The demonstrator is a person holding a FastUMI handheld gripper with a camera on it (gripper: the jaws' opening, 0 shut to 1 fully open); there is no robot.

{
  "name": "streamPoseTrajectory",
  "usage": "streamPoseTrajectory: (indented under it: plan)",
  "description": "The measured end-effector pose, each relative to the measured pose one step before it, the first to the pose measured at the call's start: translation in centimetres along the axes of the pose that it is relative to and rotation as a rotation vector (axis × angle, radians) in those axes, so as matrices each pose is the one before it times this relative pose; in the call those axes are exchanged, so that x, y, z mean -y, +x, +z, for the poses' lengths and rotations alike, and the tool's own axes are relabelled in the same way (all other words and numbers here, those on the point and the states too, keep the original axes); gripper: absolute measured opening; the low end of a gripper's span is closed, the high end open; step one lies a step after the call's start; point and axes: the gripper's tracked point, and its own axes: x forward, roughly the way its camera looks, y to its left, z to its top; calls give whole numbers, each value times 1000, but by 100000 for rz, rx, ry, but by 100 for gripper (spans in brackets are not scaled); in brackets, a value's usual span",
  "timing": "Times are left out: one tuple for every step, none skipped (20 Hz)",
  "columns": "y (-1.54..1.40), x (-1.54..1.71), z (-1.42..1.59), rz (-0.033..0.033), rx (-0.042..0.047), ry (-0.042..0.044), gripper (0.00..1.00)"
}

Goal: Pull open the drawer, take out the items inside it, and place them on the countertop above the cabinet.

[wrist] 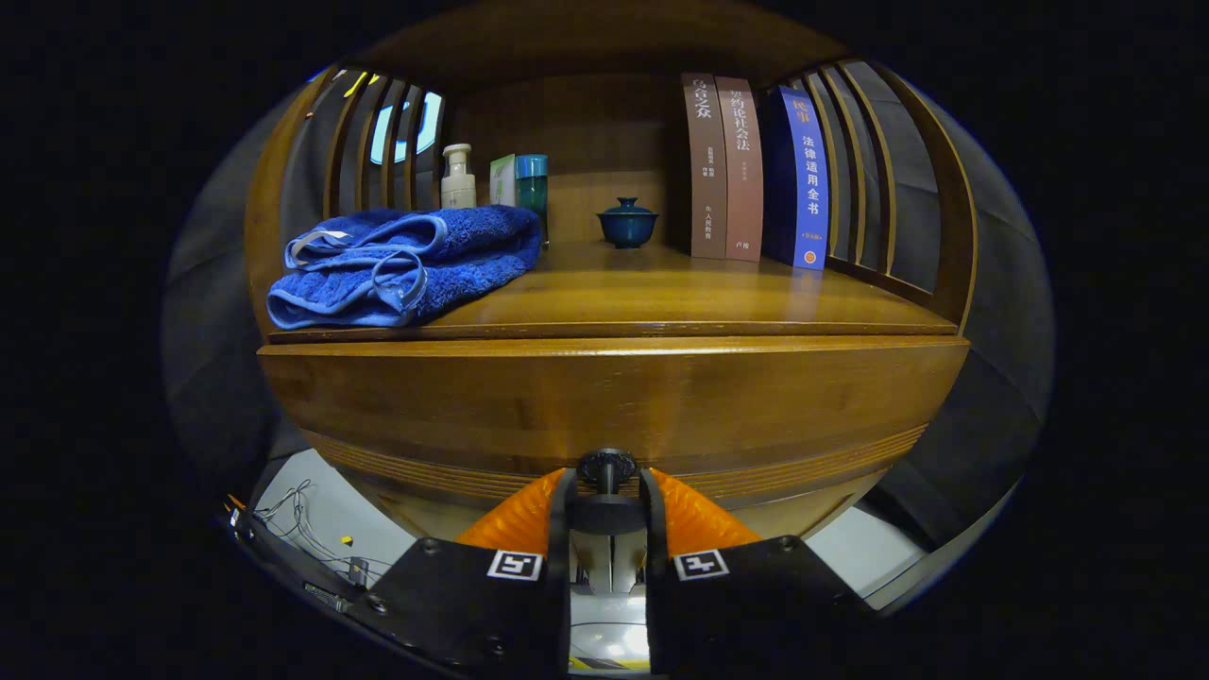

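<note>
Between fingers of hand-held gripper (606,491), dark round drawer knob (606,467); both fingers close against its sides, gripping it. Knob on wooden drawer front (614,401), just below countertop. On countertop (661,297): folded blue towel (401,264) at left, bottles (459,177) behind it, small lidded blue cup (627,223) at centre, upright books (751,170) at right.

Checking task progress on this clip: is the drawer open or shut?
Shut. The drawer front sits flush beneath the countertop, no interior visible. The gripper has both fingers closed on the drawer knob.
</note>
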Motion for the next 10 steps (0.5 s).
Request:
streamPoseTrajectory:
  plan:
    - [-333, 64, -112, -207, -286, -62, 36]
    - [-373, 28, -199, -67, -385, -118, 36]
    - [-430, 5, -234, -53, -428, -49, 36]
    - [-562, -5, -262, 28, -479, 69, 36]
    - [-663, 33, -316, 1, -412, -110, 36]
    - [-667, 33, -315, -134, -435, -215, 36]
    - [-629, -25, -379, -67, -751, -352, 36]
    - [-695, 42, -336, -17, -893, 168, 36]
    - [-691, 63, -342, -34, -866, 336, 36]
    - [-690, 12, -392, 136, -646, 578, 36]
